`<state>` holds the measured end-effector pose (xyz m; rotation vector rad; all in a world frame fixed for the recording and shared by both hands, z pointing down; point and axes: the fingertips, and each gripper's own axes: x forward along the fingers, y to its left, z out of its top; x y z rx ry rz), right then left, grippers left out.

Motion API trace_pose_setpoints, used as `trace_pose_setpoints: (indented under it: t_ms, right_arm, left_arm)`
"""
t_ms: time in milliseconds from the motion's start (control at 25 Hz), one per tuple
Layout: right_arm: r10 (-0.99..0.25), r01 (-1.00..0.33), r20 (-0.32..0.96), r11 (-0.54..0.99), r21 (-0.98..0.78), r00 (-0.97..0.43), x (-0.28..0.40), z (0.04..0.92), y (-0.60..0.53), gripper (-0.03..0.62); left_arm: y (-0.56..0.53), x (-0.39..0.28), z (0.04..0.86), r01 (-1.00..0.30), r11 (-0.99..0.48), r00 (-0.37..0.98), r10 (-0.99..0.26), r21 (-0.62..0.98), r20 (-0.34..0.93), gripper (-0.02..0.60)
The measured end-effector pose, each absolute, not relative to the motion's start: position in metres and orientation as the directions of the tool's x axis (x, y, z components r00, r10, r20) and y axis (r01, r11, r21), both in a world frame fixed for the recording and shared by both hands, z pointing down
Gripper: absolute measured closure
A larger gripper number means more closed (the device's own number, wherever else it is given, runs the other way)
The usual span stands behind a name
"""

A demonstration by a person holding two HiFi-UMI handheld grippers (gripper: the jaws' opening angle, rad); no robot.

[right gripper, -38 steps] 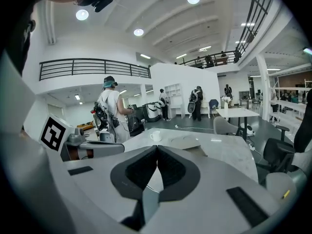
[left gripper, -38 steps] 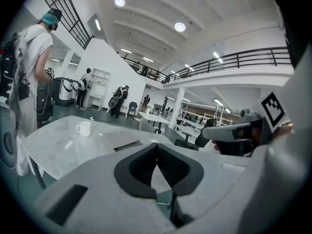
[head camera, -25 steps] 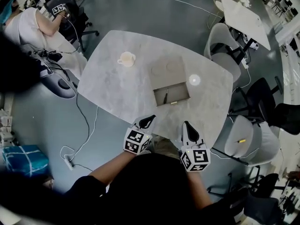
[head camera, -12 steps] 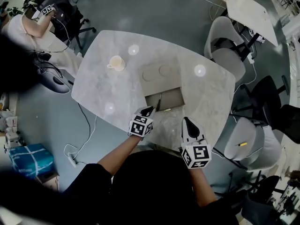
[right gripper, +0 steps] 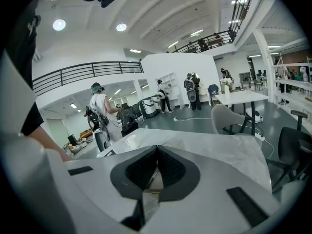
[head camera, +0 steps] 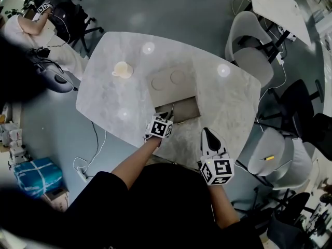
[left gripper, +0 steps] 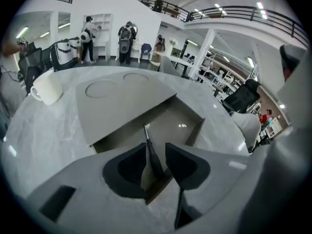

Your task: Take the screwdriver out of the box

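Note:
A shallow grey box (head camera: 190, 109) lies on the marble table, its lid (head camera: 168, 80) folded back behind it. A black-handled screwdriver (left gripper: 152, 156) lies inside along the box's left side, shaft pointing away from me. My left gripper (left gripper: 156, 150) points steeply down over the box's near edge. Its jaws are opening, and the handle sits between them without the pads pressing on it. In the head view this gripper (head camera: 167, 116) is at the box's near left corner. My right gripper (head camera: 207, 133) is shut and empty, hovering by the table's near edge to the box's right.
A white mug (head camera: 122, 69) stands on the table's far left. Grey chairs (head camera: 250, 41) (head camera: 270, 157) stand on the right of the table. A person sits at a desk at the far left, and a cable (head camera: 93, 149) trails on the floor.
My left gripper has moved forward and down from the table's near edge to the box, and its jaws have opened around the screwdriver handle. The right gripper shifted only a little.

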<state>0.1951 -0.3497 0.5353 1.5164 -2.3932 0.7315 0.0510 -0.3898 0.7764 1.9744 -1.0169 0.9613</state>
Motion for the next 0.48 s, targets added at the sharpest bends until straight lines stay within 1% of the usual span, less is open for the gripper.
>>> trace_pose_setpoints:
  t_ms: [120, 280, 320, 400, 480]
  right_arm:
    - [-0.792, -0.888, 0.415, 0.34, -0.31, -0.448, 0.194, 0.53, -0.359, 0.583]
    - [-0.791, -0.881, 0.407, 0.339, -0.33, -0.457, 0.198, 0.53, -0.369, 0.583]
    - [-0.788, -0.88, 0.41, 0.34, -0.332, -0.459, 0.2, 0.532, -0.371, 0.583]
    - [-0.787, -0.883, 0.417, 0.336, -0.329, -0.455, 0.206, 0.536, -0.374, 0.583]
    - [-0.792, -0.89, 0.423, 0.322, -0.323, -0.44, 0.214, 0.539, -0.377, 0.583]
  left_arm:
    - [-0.389, 0.053, 0.79, -0.873, -0.415, 0.395, -0.296, 0.255, 0.87, 0.442]
    - [-0.388, 0.049, 0.803, -0.915, -0.289, 0.355, -0.246, 0.281, 0.902, 0.43]
    - [-0.388, 0.05, 0.805, -0.919, -0.28, 0.345, -0.232, 0.277, 0.91, 0.43]
    - [-0.387, 0.053, 0.811, -0.918, -0.309, 0.321, -0.201, 0.251, 0.926, 0.431]
    - [-0.389, 0.051, 0.814, -0.918, -0.34, 0.282, -0.201, 0.203, 0.938, 0.445]
